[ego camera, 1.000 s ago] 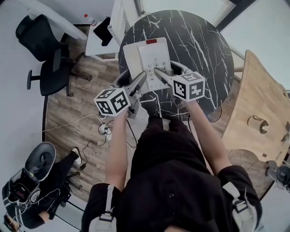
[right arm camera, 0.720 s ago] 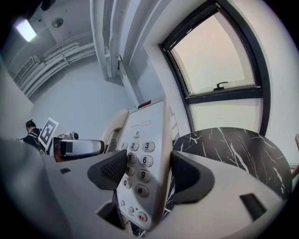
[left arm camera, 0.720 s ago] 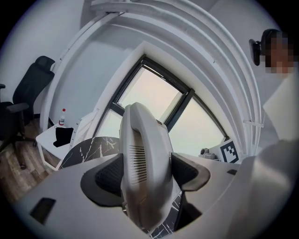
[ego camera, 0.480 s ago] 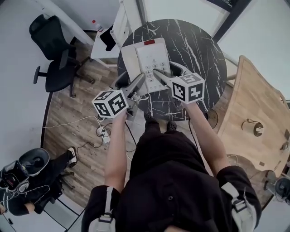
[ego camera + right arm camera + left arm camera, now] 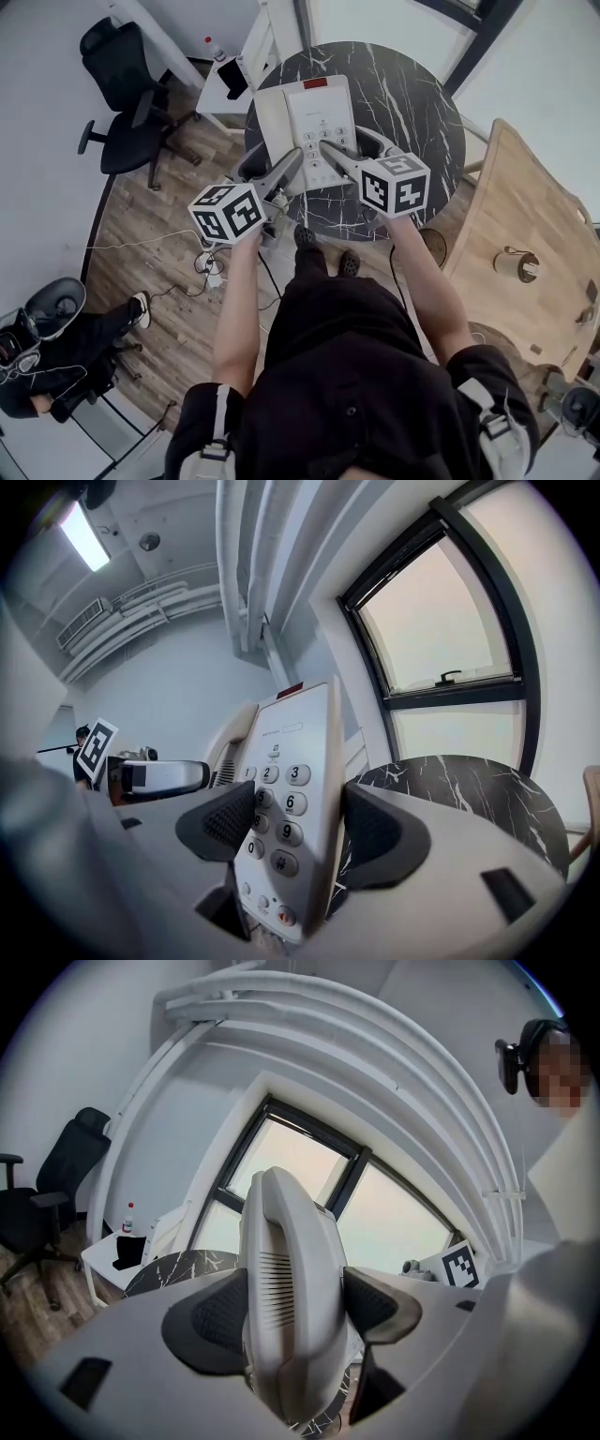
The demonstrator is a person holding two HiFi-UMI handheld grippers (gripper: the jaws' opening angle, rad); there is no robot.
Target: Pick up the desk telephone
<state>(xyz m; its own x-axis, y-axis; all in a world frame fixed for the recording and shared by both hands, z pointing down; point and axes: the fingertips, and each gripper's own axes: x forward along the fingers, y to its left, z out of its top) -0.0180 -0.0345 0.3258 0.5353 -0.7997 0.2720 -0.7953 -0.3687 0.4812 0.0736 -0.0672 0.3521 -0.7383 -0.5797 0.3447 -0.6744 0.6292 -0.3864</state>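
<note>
Left gripper (image 5: 284, 175) clamped on handset (image 5: 291, 1279) edge of desk telephone (image 5: 317, 122), right gripper (image 5: 339, 159) on keypad (image 5: 279, 808) edge (near end hidden behind jaws); clearance over marble table (image 5: 408, 98) unclear.

Key legends 2, 3, 6, 9, 0 and # on the desk telephone (image 5: 300, 747) keypad

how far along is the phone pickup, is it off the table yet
Done: left gripper clamps the handset, right gripper the keypad side of the desk telephone. In hand: the lift, with the phone seemingly clear of the marble table. Left: probably just holding it steady.
</note>
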